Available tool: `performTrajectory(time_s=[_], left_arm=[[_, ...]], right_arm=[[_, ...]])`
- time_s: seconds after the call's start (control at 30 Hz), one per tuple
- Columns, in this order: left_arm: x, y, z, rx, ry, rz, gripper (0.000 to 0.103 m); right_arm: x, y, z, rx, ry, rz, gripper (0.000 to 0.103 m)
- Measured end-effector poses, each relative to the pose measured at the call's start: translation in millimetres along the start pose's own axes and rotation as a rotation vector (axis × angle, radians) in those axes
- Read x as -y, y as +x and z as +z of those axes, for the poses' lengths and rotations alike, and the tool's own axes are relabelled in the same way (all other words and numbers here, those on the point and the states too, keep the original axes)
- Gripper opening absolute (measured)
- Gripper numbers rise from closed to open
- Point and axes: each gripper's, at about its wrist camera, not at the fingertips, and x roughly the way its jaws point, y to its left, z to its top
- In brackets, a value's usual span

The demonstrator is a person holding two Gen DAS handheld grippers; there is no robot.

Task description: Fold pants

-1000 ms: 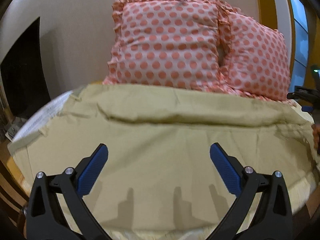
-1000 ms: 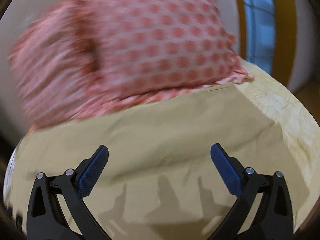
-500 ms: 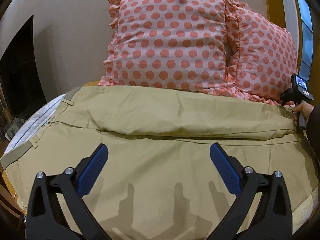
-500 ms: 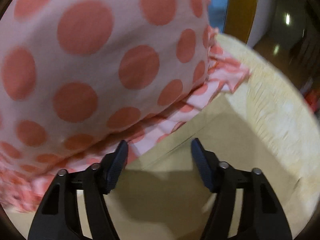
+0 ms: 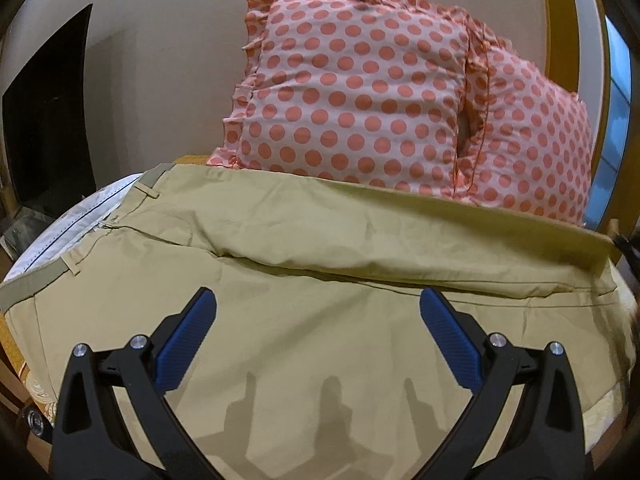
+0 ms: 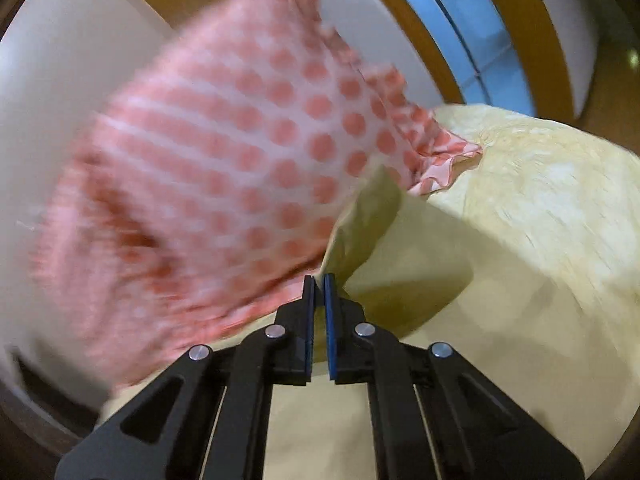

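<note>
Pinching a hem corner of the khaki pants [image 6: 360, 220], the right claw [image 6: 319, 280] is clenched on the fabric at the far end of the legs, just beside the polka-dot pillow [image 6: 224, 160], with a flap of cloth rising from between its blue pads. The pants [image 5: 320, 288] lie spread across the bed [image 6: 540, 184], long axis running crosswise in the left wrist view: waistband [image 5: 32, 286] at the left edge, leg ends at the right, the farther leg along the foot of the two pillows [image 5: 360, 92]. The left claw [image 5: 318, 312] hangs released and wide above the nearer leg, gripping nothing, closer to the waistband than its partner. The coming fold likely turns on that layout: the hem in the right claw would have to travel along the long axis toward the waistband, or toward the near leg, while the left claw is placed to take or steady the waist end. Half a second earlier the right claw was part open against the pillow and the leg edge lay flat; now it has closed and the far hem edge stands lifted at the right.
</note>
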Motion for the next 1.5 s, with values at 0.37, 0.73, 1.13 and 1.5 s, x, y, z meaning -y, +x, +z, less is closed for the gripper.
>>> performTrajectory(time_s=[0.37,0.73,1.13,1.5], left_arm=[[-44,14,45,0.009,-0.121,-0.163,0.101],[-73,54,58,-0.076,-0.189,-0.073,0.101],[-91,117,78,-0.196,-0.312,-0.111,0.095],[-94,245,118,-0.4,-0.382,0.012,0.045]], right_arm=[[44,-67,-65,-0.128,0.265,-0.034,0.039],[19,-19,-77,-0.352,0.221,-0.037,0.056],[47,-14,-56,-0.1,0.273,0.107,0.002],[44,-26,-47,-0.034,0.251,0.15,0.002]])
